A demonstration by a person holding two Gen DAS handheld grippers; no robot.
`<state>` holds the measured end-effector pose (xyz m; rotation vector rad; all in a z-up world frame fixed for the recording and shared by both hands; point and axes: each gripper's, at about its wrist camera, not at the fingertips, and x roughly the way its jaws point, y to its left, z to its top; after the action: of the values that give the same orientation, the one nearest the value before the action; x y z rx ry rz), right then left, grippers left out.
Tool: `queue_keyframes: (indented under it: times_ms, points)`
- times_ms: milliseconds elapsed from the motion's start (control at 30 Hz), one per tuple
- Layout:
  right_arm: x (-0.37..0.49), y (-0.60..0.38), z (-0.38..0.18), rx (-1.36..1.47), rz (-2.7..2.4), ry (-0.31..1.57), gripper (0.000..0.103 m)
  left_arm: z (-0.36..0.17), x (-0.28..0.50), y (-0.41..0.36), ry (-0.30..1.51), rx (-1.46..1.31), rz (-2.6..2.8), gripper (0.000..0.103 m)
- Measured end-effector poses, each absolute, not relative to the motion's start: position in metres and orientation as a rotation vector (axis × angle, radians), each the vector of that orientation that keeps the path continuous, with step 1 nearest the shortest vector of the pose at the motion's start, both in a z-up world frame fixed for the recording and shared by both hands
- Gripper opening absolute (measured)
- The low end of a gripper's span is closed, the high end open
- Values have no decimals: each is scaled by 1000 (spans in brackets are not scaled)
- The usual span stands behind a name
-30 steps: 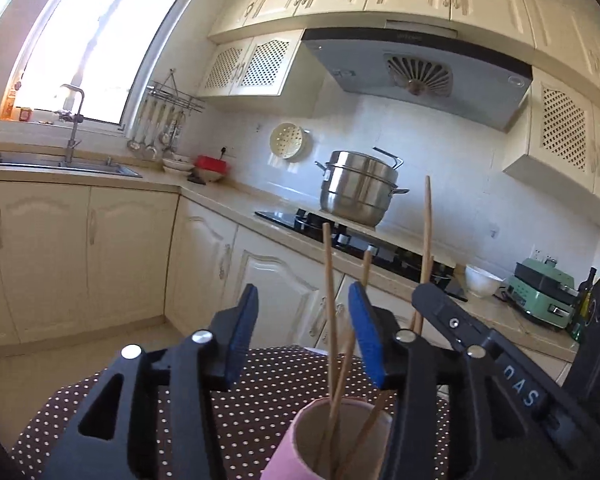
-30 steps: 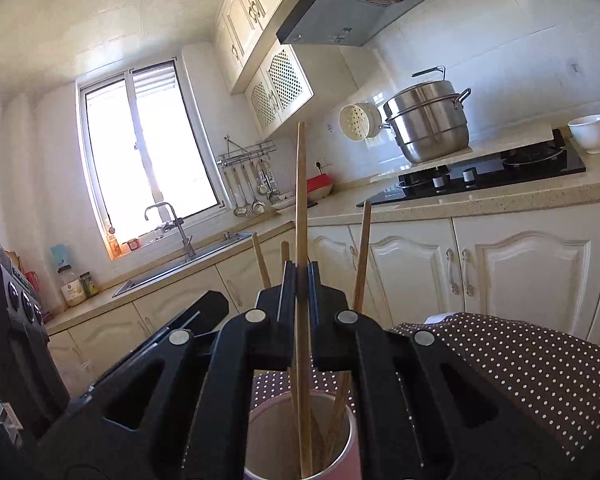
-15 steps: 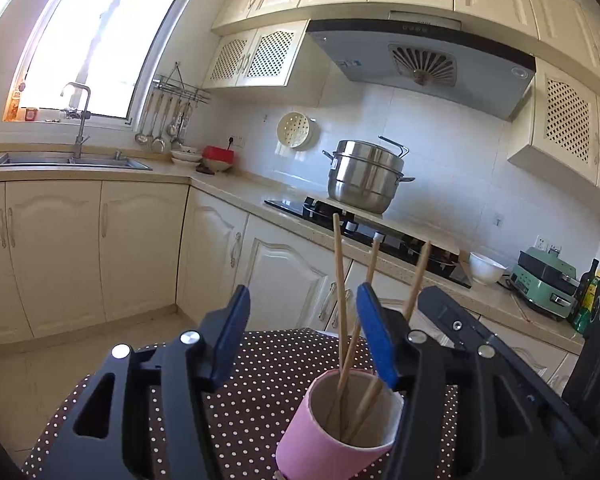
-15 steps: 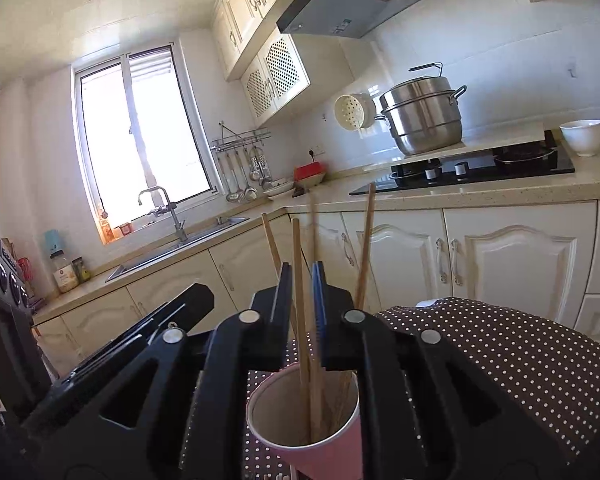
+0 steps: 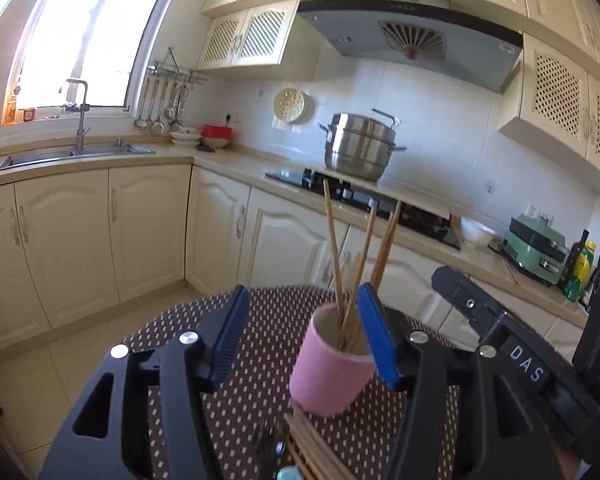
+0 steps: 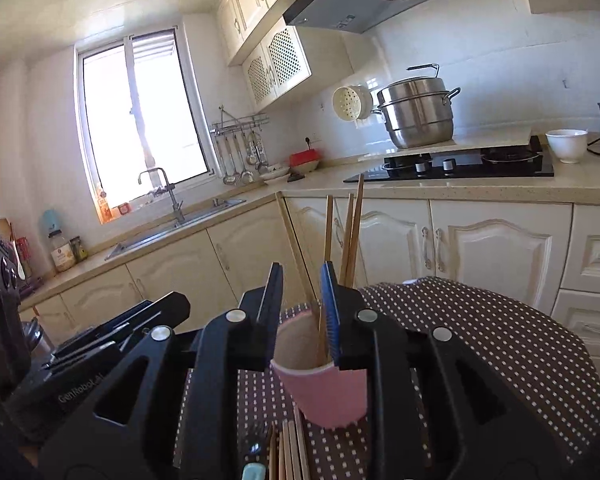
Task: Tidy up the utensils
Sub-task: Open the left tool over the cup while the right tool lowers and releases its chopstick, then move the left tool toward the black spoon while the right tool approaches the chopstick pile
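cup: pink paper cup [image 5: 328,368] stands upright on the brown white-dotted worktop [image 5: 260,344]; light and thin-walled by the look of it, likely tips or crushes if squeezed. Best not to grip it at all, or only low on the wall, lightly.
in cup: thin wooden chopsticks [image 5: 354,264] lean against the rim; I count four in the right wrist view.
loose: bundle of wooden chopsticks [image 6: 290,450] lies flat just in front of the cup, at least four, exact count cut off by the frame edge.
fork: one dark fork with a pale blue handle [image 6: 254,456] beside the bundle, partly hidden.
handling: sticks look stiff, light, smooth, so may slip or roll; pinch one mid-shaft, lower it tip-first.
left tongs [image 5: 300,336]: spread wide, holding nothing, the cup between them.
right tongs [image 6: 302,304]: parted a little, empty, above the cup's mouth.
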<state>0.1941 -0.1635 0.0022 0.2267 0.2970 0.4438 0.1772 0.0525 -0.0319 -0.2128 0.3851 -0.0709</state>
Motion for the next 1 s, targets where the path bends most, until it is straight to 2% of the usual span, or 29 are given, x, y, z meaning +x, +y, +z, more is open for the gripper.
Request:
queue_keyframes:
  times_ms: [433,800,867,933,1000]
  points:
    - [151,-162,-41,84,457,565,21,-101,144,72,846,-167,-111,56]
    - [164,-141,-87,-22,536,902,21,-133,155,74,973,-157,-101,56]
    - [169,-137,-95,-22,558,964,21,-138,158,75,998,-154,-100,52]
    - [176,-135,-102,-17,562,1010,21,-145,164,77,1035,-180,-112,40]
    - [184,-131,-107,-14,571,1053,21,-151,169,79,1059,-209,-134,37]
